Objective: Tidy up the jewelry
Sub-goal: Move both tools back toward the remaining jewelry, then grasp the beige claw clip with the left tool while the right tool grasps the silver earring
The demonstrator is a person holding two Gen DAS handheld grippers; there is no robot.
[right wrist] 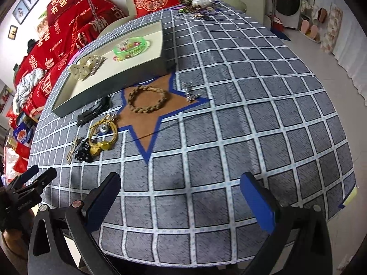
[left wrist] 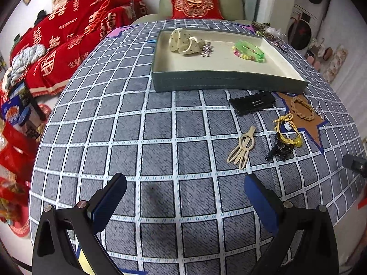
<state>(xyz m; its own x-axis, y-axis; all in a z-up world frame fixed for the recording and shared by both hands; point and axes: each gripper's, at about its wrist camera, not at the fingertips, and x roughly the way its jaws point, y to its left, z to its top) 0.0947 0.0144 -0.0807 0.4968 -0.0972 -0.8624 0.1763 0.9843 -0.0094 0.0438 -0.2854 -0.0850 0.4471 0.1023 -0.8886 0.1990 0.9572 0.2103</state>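
1. Left wrist view: my left claw (left wrist: pixel 184 197) hangs spread wide over the checked tablecloth (left wrist: pixel 160 126), gripping nothing. The tray (left wrist: pixel 229 81) ahead already holds a cream bow (left wrist: pixel 183 42), a small silver clip (left wrist: pixel 207 50) and a green bangle (left wrist: pixel 250 50), so I judge the sorting partly done. Left outside, just in front of the tray: a black comb clip (left wrist: pixel 252 103), a braided bracelet (left wrist: pixel 302 107), a yellow cord (left wrist: pixel 287 129), a black claw clip (left wrist: pixel 281 150) and a cream hair clip (left wrist: pixel 242 147).

2. Right wrist view: my right claw (right wrist: pixel 180 197) is also spread and empty, well short of the pieces. The braided bracelet (right wrist: pixel 148 99) lies on a brown star (right wrist: pixel 146 123), a silver charm (right wrist: pixel 190 92) at the star's edge. The yellow cord and black claw clip overlap, which may make a clean pick awkward. A heap of more jewelry (right wrist: pixel 199 5) waits at the table's far edge.
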